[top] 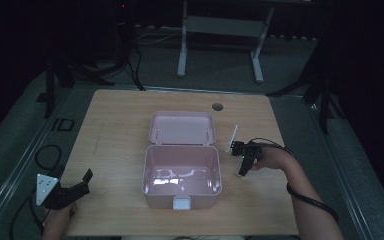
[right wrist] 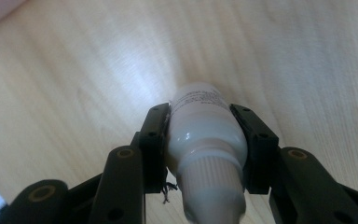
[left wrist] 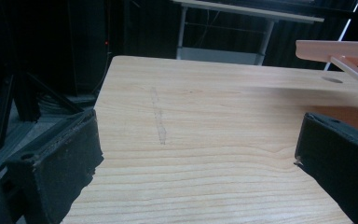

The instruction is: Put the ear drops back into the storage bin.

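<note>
A small white bottle (right wrist: 205,135) is clamped between the fingers of the right gripper (right wrist: 205,140), one pad (right wrist: 156,144) on each side of its round body, just above the ribbed cap (right wrist: 209,182). The cap points back toward the hand, and the bottom of the bottle sticks out past the fingertips, over the tabletop (right wrist: 74,84). In the high view, the right gripper (top: 243,159) is seen just beside the right wall of an open pink box (top: 182,172).

The bottle is judged to be light and made of smooth, hard plastic. It may be a little slippery, so a firm squeeze on the wide middle is the best hold. The narrow cap end would be a poor place to grip, since the pads could slide off. Whether the bottle is resting on the wood or lifted a little cannot be told, because the view is so close.

The fingers of the left gripper (left wrist: 196,154) are held wide apart with nothing between them. Bare wood is seen in the gap, and the pink lid (left wrist: 335,49) is well off to one side.
</note>
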